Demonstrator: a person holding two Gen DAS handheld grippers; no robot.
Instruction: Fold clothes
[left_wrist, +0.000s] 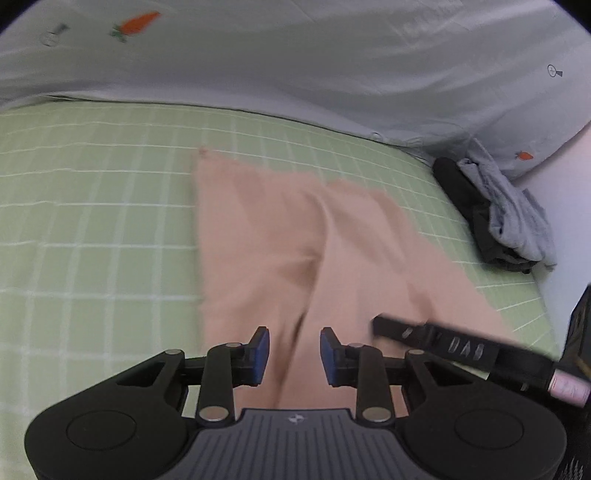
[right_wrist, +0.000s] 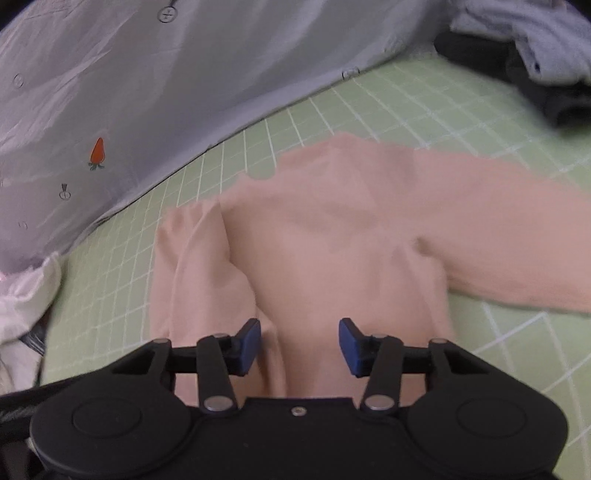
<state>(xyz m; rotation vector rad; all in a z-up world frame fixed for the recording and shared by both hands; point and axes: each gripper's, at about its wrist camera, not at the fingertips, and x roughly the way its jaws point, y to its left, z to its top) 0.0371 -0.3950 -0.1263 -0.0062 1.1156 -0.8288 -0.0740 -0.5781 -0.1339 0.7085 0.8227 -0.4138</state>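
Two grippers over one peach garment (right_wrist: 332, 240), spread flat on the green checked sheet (left_wrist: 92, 221). Left gripper (left_wrist: 294, 354) hangs with jaws parted and nothing between the blue pads, the cloth directly beneath and running away ahead of it. Right gripper (right_wrist: 299, 347) is spread wide too, gripping nothing, poised above the garment's near edge. Pale grey carrot-print bedding (left_wrist: 295, 55) lies beyond, a dark-and-grey clothes heap (left_wrist: 495, 214) off right.
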